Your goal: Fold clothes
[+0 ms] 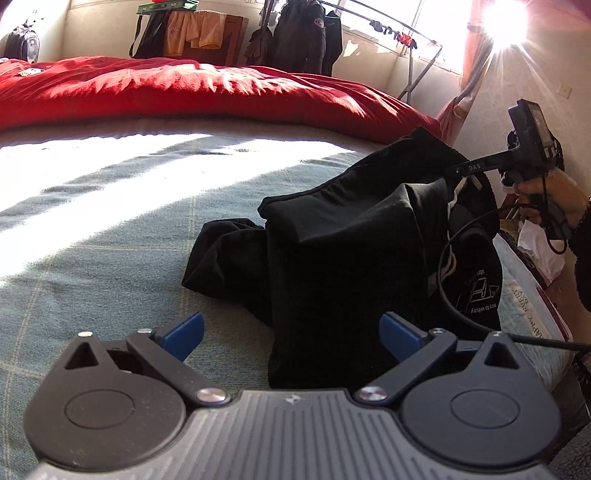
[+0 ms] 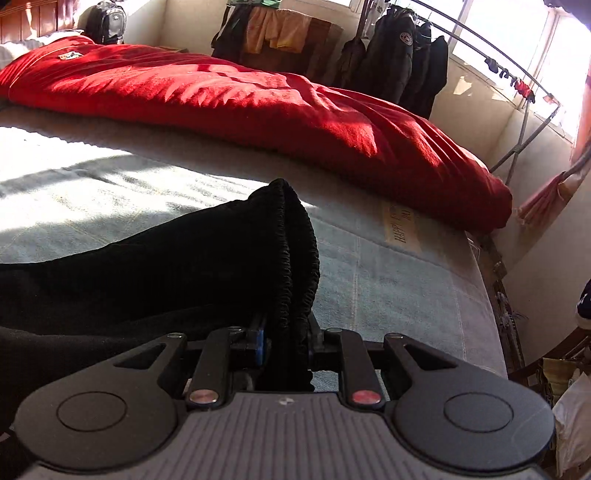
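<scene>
A black garment (image 1: 354, 251) lies bunched on the pale blue bedspread (image 1: 110, 236); it carries white print and a white drawstring near its right side. My left gripper (image 1: 291, 334) stands open just in front of the heap, its blue pads (image 1: 184, 334) wide apart, with a dark fold running between them untouched. In the right wrist view my right gripper (image 2: 284, 343) is shut on the garment's elasticated black waistband (image 2: 295, 258), which rises lifted off the bed. The left wrist view also shows the right gripper (image 1: 465, 170) at the far right, held by a hand (image 1: 554, 195), pinching the cloth.
A red duvet (image 2: 258, 110) lies across the far side of the bed. Coats (image 2: 399, 55) and a drying rack (image 2: 517, 92) stand by the bright window. A backpack (image 2: 109, 22) sits at the back left. The bed's right edge (image 2: 484, 295) drops to clutter on the floor.
</scene>
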`<state>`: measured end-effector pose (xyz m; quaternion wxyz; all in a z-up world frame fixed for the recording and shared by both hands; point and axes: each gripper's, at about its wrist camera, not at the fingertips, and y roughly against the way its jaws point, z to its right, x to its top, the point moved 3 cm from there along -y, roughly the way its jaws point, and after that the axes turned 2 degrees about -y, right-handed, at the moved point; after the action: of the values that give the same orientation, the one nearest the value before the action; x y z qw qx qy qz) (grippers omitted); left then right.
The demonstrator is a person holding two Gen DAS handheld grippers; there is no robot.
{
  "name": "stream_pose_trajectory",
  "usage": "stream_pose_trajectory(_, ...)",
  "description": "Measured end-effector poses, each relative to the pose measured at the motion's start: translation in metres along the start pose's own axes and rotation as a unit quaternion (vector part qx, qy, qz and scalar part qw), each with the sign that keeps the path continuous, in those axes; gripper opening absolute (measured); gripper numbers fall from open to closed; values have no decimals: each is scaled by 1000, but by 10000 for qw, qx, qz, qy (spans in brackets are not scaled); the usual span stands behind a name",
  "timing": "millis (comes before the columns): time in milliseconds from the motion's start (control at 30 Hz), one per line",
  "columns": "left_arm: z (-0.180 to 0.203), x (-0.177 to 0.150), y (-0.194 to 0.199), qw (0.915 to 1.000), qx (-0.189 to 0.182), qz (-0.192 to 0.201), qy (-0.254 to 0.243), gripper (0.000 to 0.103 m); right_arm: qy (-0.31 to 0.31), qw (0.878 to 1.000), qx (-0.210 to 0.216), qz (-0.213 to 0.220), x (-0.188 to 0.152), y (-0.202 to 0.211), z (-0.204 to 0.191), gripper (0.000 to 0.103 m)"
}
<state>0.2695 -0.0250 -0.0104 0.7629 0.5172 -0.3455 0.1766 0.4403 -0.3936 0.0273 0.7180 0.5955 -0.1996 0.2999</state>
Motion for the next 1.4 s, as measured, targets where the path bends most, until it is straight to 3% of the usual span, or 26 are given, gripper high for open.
stream_pose_trajectory(267,14,4,-13,9998,-33,-146,-136,101,-1066,9894,-539,-821,-54,-58,79,23)
stream_pose_trajectory(400,17,4,-17,9997,-4,-197,-135,101,-1590,9807,-400,-1067,-77,-71,100,28)
stream_pose_trajectory(567,21,5,-23,9996,55,-255,-140,101,-1496,9849,-290,-822,-76,-46,94,35)
stream_pose_trajectory(700,24,7,-26,9994,141,-267,-146,101,-1212,9917,-273,-321,-58,-7,88,47)
stream_pose_trajectory(867,23,11,-24,9991,345,-241,-104,101,-709,9961,444,262,-36,41,56,58)
stream_pose_trajectory(1033,8,16,-20,9985,507,-174,107,101,-145,9916,1161,558,-29,76,7,59)
stream_pose_trajectory(1200,-11,16,-14,9977,617,-184,230,101,426,9756,2053,650,-27,96,-59,59)
stream_pose_trajectory(1400,-42,10,-6,9967,727,-220,296,101,1141,9565,2624,575,-17,102,-156,59)
